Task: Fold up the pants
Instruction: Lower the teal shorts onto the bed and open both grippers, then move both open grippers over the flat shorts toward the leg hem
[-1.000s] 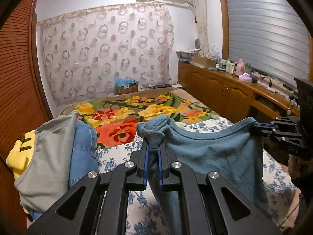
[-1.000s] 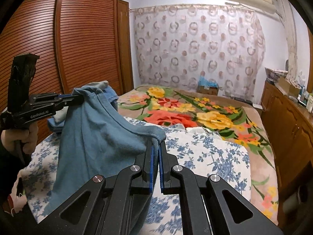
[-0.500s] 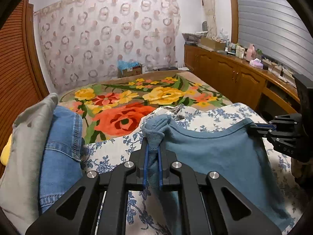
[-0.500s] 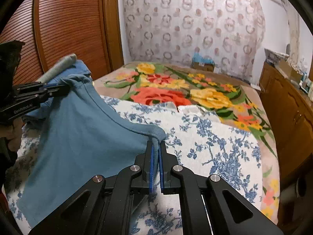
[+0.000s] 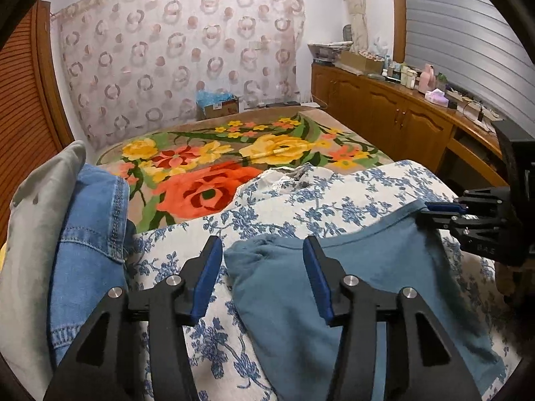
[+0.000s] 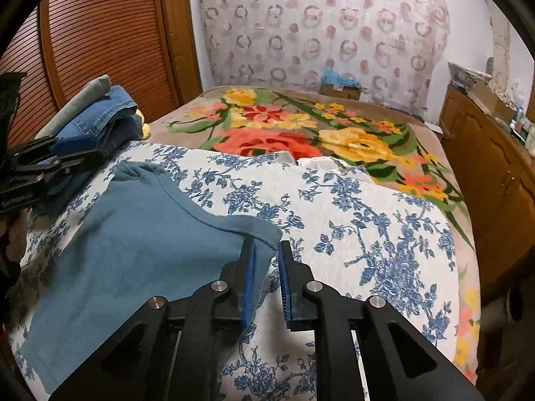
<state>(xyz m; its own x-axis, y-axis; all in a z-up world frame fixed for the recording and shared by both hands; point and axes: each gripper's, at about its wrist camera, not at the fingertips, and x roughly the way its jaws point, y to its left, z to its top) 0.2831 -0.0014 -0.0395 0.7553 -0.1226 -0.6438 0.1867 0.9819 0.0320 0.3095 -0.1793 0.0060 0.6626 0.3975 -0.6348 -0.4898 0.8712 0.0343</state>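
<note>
The teal-blue pants lie spread flat on the blue-flowered white sheet, also seen in the right wrist view. My left gripper is open, its jaws wide apart around the pants' left waist corner without gripping it. My right gripper is open by a narrow gap, with the right waist corner lying just ahead of and between its blue pads. The right gripper also shows at the right edge of the left wrist view, and the left gripper at the left of the right wrist view.
A pile of folded clothes with blue denim and a grey garment sits left of the pants. A flowered blanket covers the far bed. Wooden cabinets run along the right; a slatted wardrobe stands at the left.
Both grippers lowered the pants from hanging in the air onto the sheet. Both then opened and let go of the waist corners.
</note>
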